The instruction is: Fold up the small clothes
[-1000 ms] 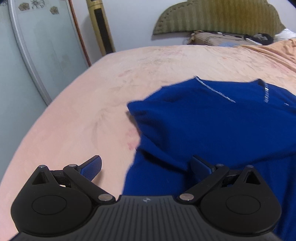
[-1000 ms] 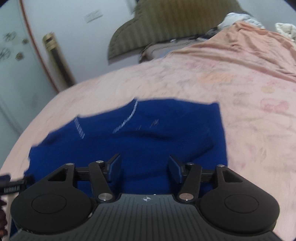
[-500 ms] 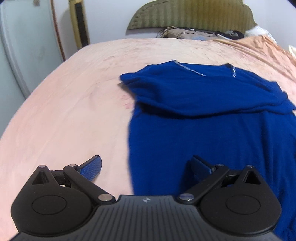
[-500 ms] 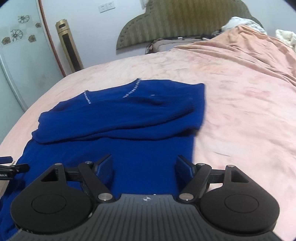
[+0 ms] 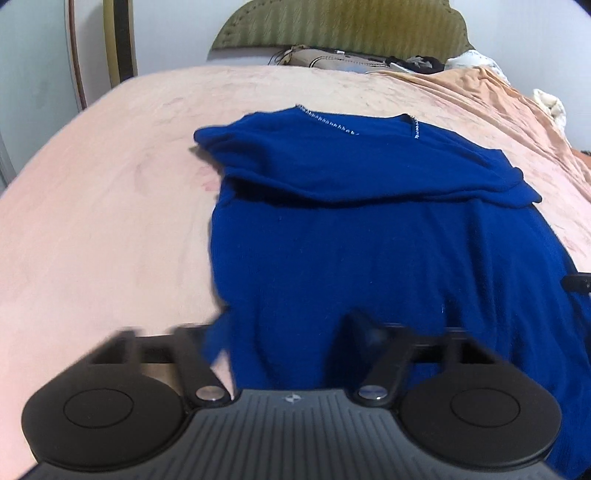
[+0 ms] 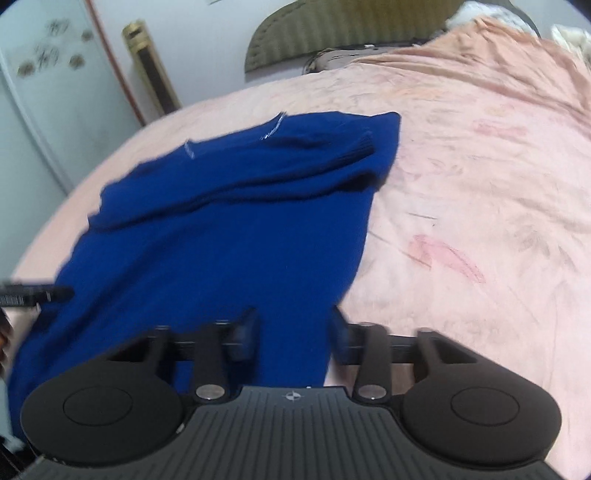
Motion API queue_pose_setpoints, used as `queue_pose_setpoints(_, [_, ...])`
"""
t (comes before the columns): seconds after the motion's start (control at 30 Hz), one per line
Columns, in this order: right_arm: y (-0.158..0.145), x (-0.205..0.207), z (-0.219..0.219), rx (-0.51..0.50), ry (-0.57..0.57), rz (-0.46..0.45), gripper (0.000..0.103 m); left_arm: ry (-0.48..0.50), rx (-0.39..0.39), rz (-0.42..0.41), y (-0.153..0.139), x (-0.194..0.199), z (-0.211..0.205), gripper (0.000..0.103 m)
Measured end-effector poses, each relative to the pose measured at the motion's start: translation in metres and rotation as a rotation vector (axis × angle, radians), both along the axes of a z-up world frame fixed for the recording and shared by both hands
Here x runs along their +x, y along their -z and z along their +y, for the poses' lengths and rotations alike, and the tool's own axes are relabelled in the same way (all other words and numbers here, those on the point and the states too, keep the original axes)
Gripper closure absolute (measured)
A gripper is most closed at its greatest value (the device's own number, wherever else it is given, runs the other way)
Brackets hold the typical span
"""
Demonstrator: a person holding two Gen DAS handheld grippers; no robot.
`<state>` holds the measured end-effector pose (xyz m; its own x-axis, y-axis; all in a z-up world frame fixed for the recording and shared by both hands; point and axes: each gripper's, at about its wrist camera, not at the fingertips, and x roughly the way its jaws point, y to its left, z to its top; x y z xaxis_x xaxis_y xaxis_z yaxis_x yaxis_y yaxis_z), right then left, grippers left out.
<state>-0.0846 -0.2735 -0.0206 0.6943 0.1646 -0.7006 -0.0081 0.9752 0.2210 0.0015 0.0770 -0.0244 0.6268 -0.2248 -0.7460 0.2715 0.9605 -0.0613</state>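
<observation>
Nearest in the left wrist view: left hand-held gripper [image 5: 286,341], jaws just closing, blurred, lower left hem corner of the blue sweater [image 5: 388,251] bunched between them; whether the pads already pinch the cloth, cannot tell. Nearest in the right wrist view: right hand-held gripper [image 6: 293,334], jaws likewise just closing and blurred, a narrow gap left, lower right hem corner of the sweater between the fingers; firm clamp or not, cannot tell. At that view's left edge, the tip of the other gripper over the cloth. Beyond both grippers: sweater body spread flat on the pink bed [image 5: 92,221], sleeves folded across the chest in a thick band, neckline with pale trim at the far end. Farther off: rumpled orange blanket [image 6: 498,48] at right, olive headboard [image 5: 343,26] against the wall, gold-coloured tower unit [image 6: 151,70] and pale cabinet door [image 6: 48,92] at left.
</observation>
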Motion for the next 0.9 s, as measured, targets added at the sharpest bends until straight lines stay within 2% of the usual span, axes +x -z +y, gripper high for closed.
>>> queue_pose_setpoints(0.03, [0.000, 0.000, 0.000, 0.004, 0.009, -0.002, 0.094, 0.000, -0.005, 0.003, -0.002, 0.000, -0.001, 0.072])
queue_pose_setpoints(0.07, [-0.001, 0.001, -0.002, 0.022, 0.017, -0.009, 0.094, 0.003, -0.016, 0.009, -0.004, 0.002, -0.001, 0.088])
queue_pose_setpoints(0.1, [-0.003, 0.002, -0.001, 0.025, 0.027, -0.020, 0.096, 0.007, -0.025, 0.015, -0.006, 0.003, -0.002, 0.094])
queue_pose_setpoints(0.3, [-0.026, 0.012, -0.005, -0.017, 0.052, -0.126, 0.097, 0.006, -0.021, -0.048, -0.021, 0.010, -0.013, 0.095])
queue_pose_setpoints(0.47, [-0.037, 0.036, -0.005, -0.089, 0.071, -0.195, 0.097, -0.049, -0.007, -0.113, -0.033, 0.037, -0.016, 0.095])
queue_pose_setpoints(0.57, [-0.034, 0.053, -0.009, -0.134, 0.113, -0.207, 0.097, -0.080, 0.019, -0.125, -0.030, 0.055, -0.018, 0.095])
queue_pose_setpoints(0.67, [-0.023, 0.064, -0.020, -0.104, 0.162, -0.176, 0.096, -0.087, 0.047, -0.098, -0.022, 0.066, -0.021, 0.094])
queue_pose_setpoints(0.7, [-0.020, 0.065, -0.023, -0.085, 0.174, -0.162, 0.093, -0.095, 0.049, -0.083, -0.020, 0.067, -0.021, 0.093])
queue_pose_setpoints(0.73, [-0.017, 0.065, -0.026, -0.072, 0.186, -0.148, 0.083, -0.098, 0.049, -0.081, -0.019, 0.067, -0.022, 0.093])
queue_pose_setpoints(0.8, [-0.013, 0.059, -0.029, -0.057, 0.200, -0.132, 0.077, -0.098, 0.067, -0.085, -0.017, 0.063, -0.023, 0.092])
queue_pose_setpoints(0.83, [-0.011, 0.055, -0.031, -0.047, 0.198, -0.125, 0.070, -0.099, 0.078, -0.088, -0.017, 0.061, -0.024, 0.092])
queue_pose_setpoints(0.9, [-0.009, 0.046, -0.033, -0.033, 0.203, -0.111, 0.066, -0.107, 0.101, -0.086, -0.015, 0.057, -0.026, 0.086])
